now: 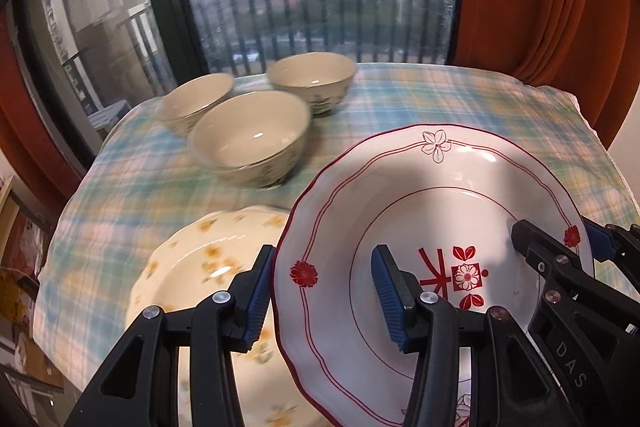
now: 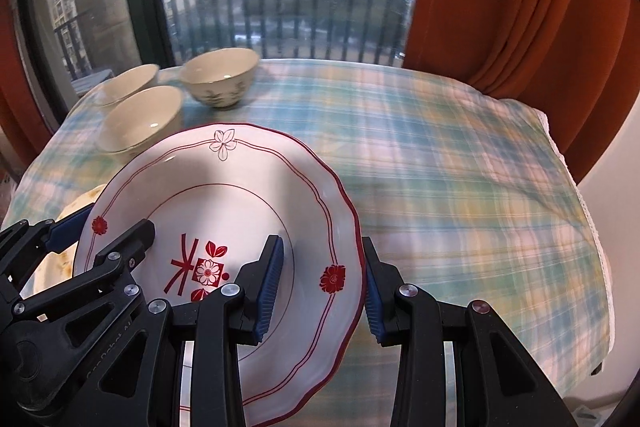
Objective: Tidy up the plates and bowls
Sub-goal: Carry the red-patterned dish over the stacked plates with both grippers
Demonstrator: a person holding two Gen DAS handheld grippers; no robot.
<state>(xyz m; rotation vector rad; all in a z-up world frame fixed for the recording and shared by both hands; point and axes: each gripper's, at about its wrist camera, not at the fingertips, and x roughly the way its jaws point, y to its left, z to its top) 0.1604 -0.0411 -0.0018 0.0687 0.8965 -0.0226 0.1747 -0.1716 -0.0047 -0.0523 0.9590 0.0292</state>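
While both grippers flanked it, the red-trimmed plate (image 1: 432, 227) stood tilted above the plaid tablecloth (image 2: 440, 155), its face with the red flower motif turned toward the cameras. The left gripper (image 1: 322, 291) had its blue-padded fingers spread, one outside the plate's left rim and one over the plate's well; whether the pads pressed on the plate could not be told. The right gripper (image 2: 324, 287) straddled the opposite rim in the same manner, fingers spread with a visible gap on the inner side. Beneath and to the left of the red-trimmed plate lay a cream plate with yellow flowers (image 1: 200, 267), partly covered by it. Three cream bowls (image 1: 250, 143) stood upright in a close cluster at the far left of the table, well apart from the plates. Behind the table were a window with a balcony railing (image 1: 320, 7) and an orange curtain (image 2: 520, 7).
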